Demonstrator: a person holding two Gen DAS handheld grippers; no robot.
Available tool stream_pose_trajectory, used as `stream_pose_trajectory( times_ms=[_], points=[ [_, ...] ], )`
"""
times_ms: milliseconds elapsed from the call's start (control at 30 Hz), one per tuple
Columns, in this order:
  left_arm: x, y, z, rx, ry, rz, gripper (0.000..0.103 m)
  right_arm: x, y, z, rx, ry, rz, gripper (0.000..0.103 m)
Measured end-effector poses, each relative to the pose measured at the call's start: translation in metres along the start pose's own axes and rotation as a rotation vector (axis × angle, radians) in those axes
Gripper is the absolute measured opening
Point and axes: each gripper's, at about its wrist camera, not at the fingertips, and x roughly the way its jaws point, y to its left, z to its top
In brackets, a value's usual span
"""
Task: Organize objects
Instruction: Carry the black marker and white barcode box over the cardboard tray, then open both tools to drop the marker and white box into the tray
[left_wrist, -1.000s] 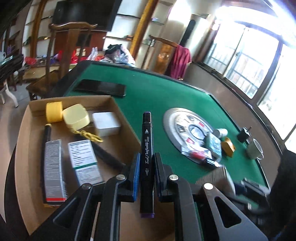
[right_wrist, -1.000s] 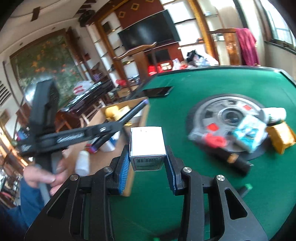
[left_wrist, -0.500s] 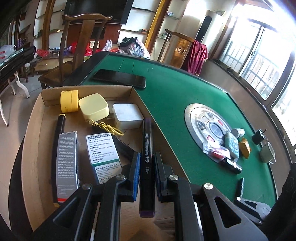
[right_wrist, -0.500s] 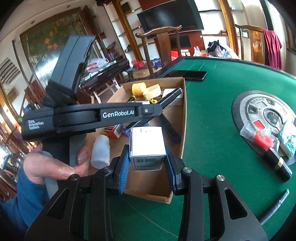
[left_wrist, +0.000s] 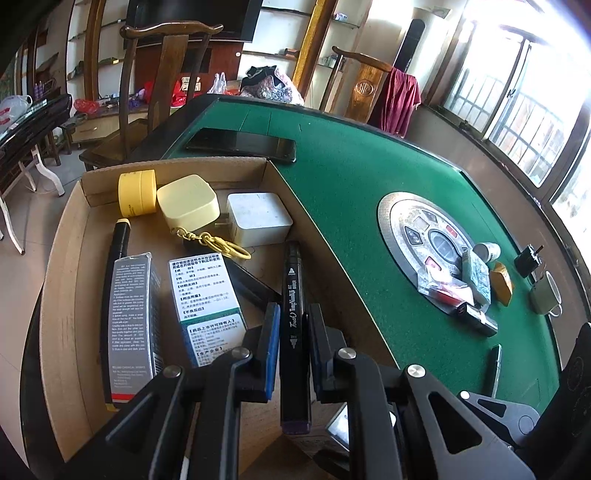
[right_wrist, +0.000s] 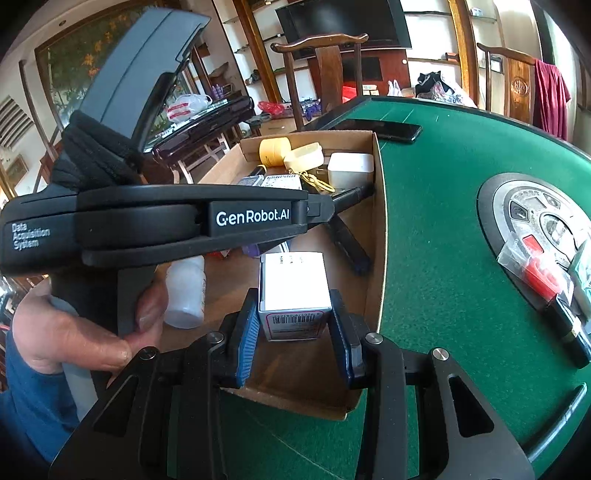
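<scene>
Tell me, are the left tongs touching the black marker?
Touching. In the left wrist view, both pads of the left tongs press on the black marker.

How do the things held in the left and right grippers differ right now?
The left gripper is shut on a slim black marker; the right gripper is shut on a blocky white box, so its jaws stand wider. The marker runs lengthwise past the pads; the box shows a barcoded end. Both hang over the cardboard tray.

box far end crowded; near floor bare.
</scene>
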Motion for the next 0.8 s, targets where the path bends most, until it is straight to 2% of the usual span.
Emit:
stream_pose_trajectory(
  times_ms=[467, 800],
  points=[
    [-0.0002, 0.0014, -0.0002, -0.014, 0.005, -0.010, 0.014, 0.0012, 0.0097, -0.0024, -0.053, 0.018, -0.036, 0.036],
    [-0.0064, 0.0023, 0.0010, -0.041, -0.015, -0.050, 0.015, -0.0061, 0.0092, -0.0007, -0.053, 0.003, -0.019, 0.036]
  ],
)
